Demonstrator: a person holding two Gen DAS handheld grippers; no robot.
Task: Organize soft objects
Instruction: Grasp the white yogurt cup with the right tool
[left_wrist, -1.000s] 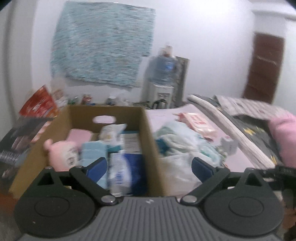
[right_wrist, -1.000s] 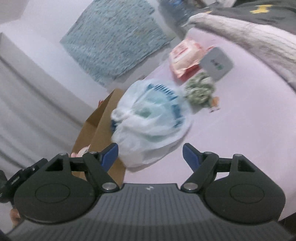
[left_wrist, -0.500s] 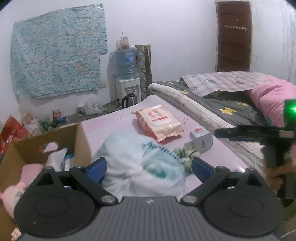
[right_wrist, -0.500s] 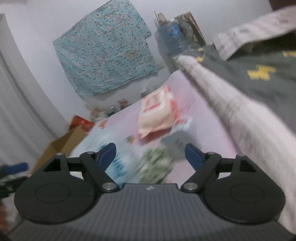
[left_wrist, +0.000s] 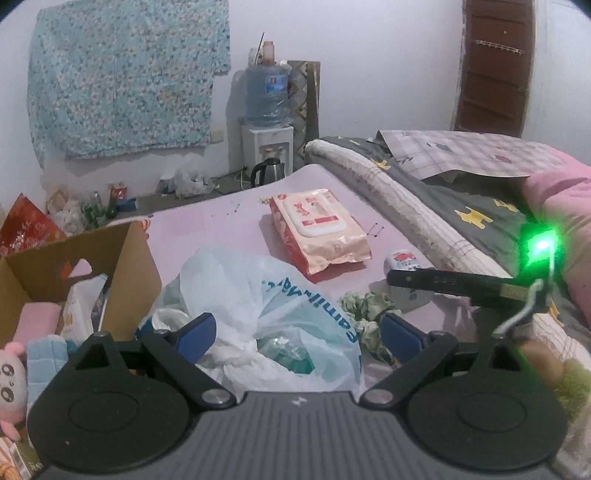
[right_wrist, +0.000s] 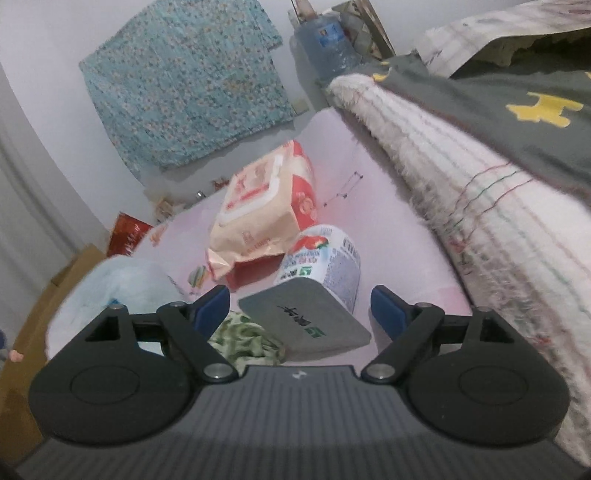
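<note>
Left tongs (left_wrist: 297, 330): spread wide, holding nothing, poised over the white plastic bag (left_wrist: 266, 317) on the pink sheet (left_wrist: 221, 221).
Left view only: cardboard box (left_wrist: 136, 266) just left of the bag, with a pink plush (left_wrist: 11, 380) and blue cloth (left_wrist: 42, 354) inside; the right tongs' side, a green light (left_wrist: 541, 245) glowing.
Right tongs (right_wrist: 299, 306): also splayed, gripping nothing, over a grey pack (right_wrist: 306, 321) that leaned on a small printed packet (right_wrist: 325, 258).
Right view only: green scrunchie (right_wrist: 243, 336) just beside the left finger; striped blanket (right_wrist: 480, 206) close on the right.
Both views: wet-wipes pack (left_wrist: 319, 229) lying beyond.
</note>
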